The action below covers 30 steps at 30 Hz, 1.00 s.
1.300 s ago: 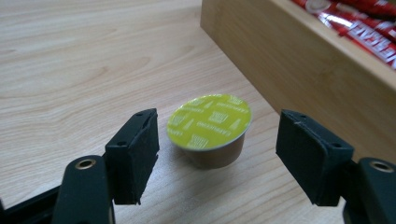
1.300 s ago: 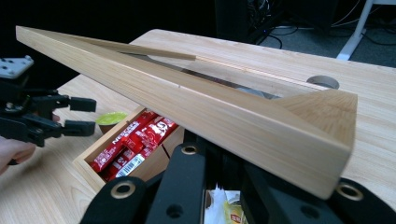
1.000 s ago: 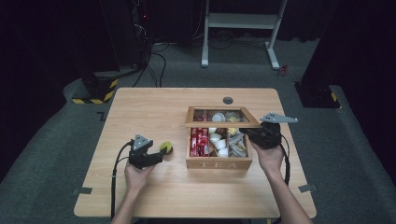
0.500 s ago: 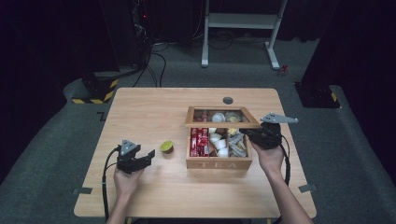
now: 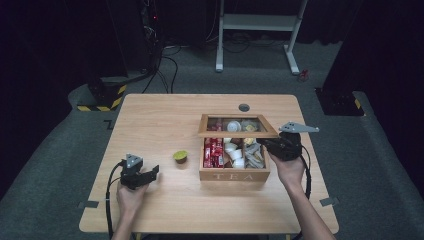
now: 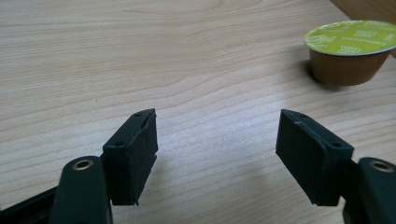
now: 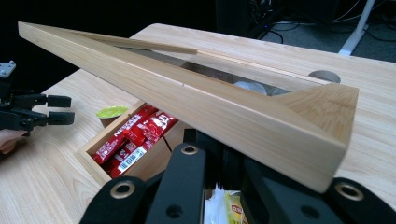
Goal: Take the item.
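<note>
A brown coffee capsule (image 5: 180, 156) with a green foil top stands upright on the table, left of the wooden tea box (image 5: 234, 175). My left gripper (image 5: 155, 171) rests low near the front left, a short way from the capsule (image 6: 348, 51). Its jaws (image 6: 217, 144) are open with only bare wood between them, and they have just been opening. My right gripper (image 5: 264, 142) is shut on the right edge of the box's glass-paned lid (image 5: 237, 125) and holds it raised. In the right gripper view the lid's wooden frame (image 7: 210, 98) slants above red sachets (image 7: 135, 135).
The box holds red sachets (image 5: 212, 152), white pods (image 5: 234, 152) and packets in separate compartments. A round cable hole (image 5: 244, 107) sits in the table (image 5: 160, 120) behind the box. A white desk frame (image 5: 257, 22) and cables lie on the floor beyond.
My left gripper has drawn back to the left and toward the front edge, away from the capsule, which stays standing. The right gripper and lid have not moved.
</note>
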Each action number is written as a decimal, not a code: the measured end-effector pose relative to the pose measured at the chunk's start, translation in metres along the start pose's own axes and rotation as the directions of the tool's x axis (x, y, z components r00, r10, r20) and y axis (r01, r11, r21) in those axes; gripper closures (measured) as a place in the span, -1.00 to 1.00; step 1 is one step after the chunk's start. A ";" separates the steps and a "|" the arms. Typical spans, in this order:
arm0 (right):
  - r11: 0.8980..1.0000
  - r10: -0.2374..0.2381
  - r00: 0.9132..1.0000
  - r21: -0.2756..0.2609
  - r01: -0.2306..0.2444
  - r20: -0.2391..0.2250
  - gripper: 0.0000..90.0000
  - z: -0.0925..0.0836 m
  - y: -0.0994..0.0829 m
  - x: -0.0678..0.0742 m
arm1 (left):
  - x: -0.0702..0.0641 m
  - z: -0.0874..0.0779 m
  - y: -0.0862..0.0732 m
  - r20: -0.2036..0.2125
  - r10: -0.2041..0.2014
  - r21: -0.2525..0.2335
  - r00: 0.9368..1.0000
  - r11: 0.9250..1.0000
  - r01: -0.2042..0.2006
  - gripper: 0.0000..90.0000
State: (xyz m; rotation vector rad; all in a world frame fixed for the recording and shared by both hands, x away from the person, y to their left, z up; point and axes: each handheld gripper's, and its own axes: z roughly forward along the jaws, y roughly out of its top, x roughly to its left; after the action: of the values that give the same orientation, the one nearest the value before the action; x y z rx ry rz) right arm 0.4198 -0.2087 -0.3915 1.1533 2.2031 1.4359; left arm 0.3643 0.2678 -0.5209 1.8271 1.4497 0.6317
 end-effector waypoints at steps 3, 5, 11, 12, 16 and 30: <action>1.000 0.001 1.000 0.000 -0.001 0.000 0.98 0.000 -0.001 0.000 | 0.002 0.002 -0.001 -0.010 0.001 0.009 1.000 1.000 0.000 -0.34; 1.000 0.003 1.000 0.000 -0.003 -0.001 0.98 0.000 -0.001 0.000 | 0.002 0.003 -0.001 -0.012 -0.001 0.015 1.000 1.000 0.001 -0.34; 1.000 0.003 1.000 0.002 -0.003 -0.003 0.97 0.000 -0.003 0.001 | 0.002 0.007 -0.003 -0.031 0.010 0.032 0.999 0.999 -0.009 -0.35; 1.000 0.005 1.000 0.006 -0.005 -0.003 0.97 0.000 -0.004 0.001 | 0.002 0.007 -0.003 -0.032 0.009 0.030 0.999 1.000 -0.008 -0.35; 1.000 0.005 1.000 0.002 -0.005 -0.006 0.97 0.000 -0.004 0.000 | 0.002 0.008 -0.003 -0.052 0.021 0.043 0.998 0.999 -0.019 -0.35; 1.000 0.006 1.000 0.000 -0.006 -0.008 0.97 0.000 -0.007 0.001 | 0.002 0.009 -0.002 -0.061 0.018 0.047 0.998 0.999 -0.015 -0.41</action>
State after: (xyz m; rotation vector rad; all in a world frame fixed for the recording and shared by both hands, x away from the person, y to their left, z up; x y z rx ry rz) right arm 0.4159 -0.2094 -0.3972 1.1574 2.2064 1.4458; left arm 0.3699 0.2677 -0.5283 1.8721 1.5030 0.6726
